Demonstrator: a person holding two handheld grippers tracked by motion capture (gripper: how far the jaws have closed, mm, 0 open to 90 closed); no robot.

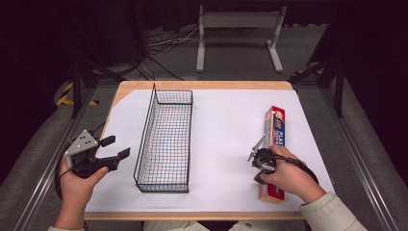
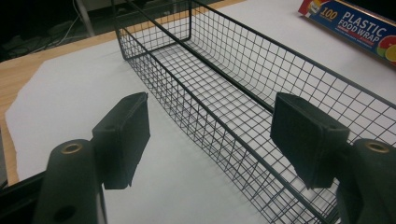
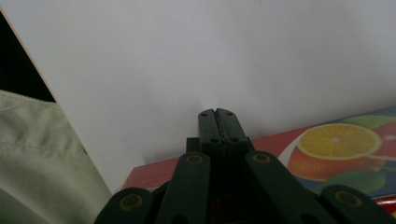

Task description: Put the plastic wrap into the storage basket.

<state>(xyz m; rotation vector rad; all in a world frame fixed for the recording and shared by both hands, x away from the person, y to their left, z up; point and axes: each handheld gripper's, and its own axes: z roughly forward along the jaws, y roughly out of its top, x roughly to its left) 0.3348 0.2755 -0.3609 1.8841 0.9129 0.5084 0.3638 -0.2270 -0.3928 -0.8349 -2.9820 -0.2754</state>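
Note:
A long black wire basket (image 1: 164, 140) stands empty on the left half of the white sheet; its near wall (image 2: 224, 121) runs between my left jaws in the left gripper view. My left gripper (image 1: 119, 146) (image 2: 212, 116) is open, just left of the basket and apart from it. A red and blue plastic food wrap box (image 1: 275, 130) (image 2: 351, 25) lies lengthwise at the right. My right gripper (image 1: 260, 166) (image 3: 218, 114) hovers over the box's near end (image 3: 336, 149), jaws shut with nothing between them.
A white sheet (image 1: 221, 144) covers the wooden table (image 1: 202, 85). A pale sleeve (image 3: 42, 154) shows at the left of the right gripper view. Beyond the table's far edge are a metal stand (image 1: 238, 29) and cables on the floor.

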